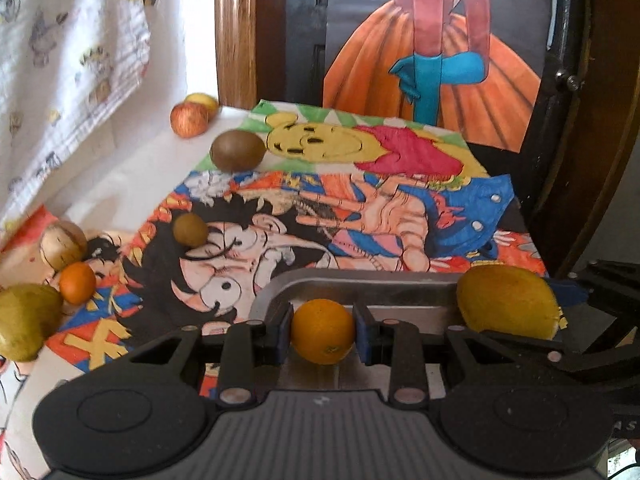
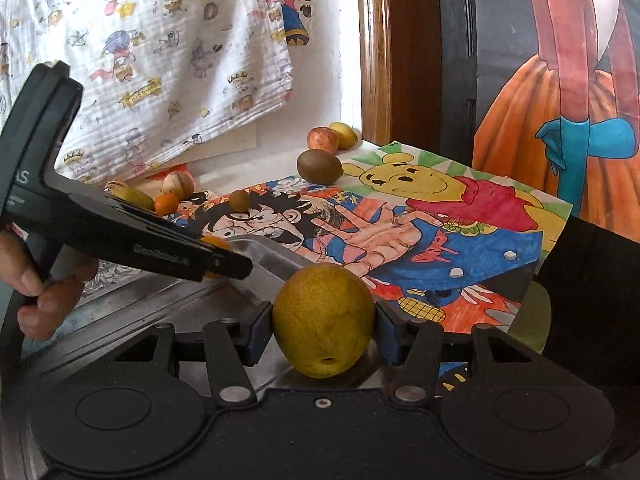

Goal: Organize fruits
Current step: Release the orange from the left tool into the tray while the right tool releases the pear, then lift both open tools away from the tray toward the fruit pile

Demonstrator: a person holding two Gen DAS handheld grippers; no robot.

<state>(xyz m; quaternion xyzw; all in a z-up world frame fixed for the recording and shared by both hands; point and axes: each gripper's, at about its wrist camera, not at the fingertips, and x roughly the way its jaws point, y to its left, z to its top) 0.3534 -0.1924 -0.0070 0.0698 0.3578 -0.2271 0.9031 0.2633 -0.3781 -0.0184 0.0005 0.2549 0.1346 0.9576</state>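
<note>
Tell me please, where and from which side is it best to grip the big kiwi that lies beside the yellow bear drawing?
Grip the big kiwi across its short middle, probably coming from above. It lies on its side with the long axis along the table, so the narrow width fits the jaws. The space around it looks free; the red apple sits well behind it.

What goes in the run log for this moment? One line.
left gripper: shut on small orange | right gripper: shut on yellow pear | both over metal tray

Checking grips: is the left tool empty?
No, the left tool is shut on a small orange over the tray.
</note>
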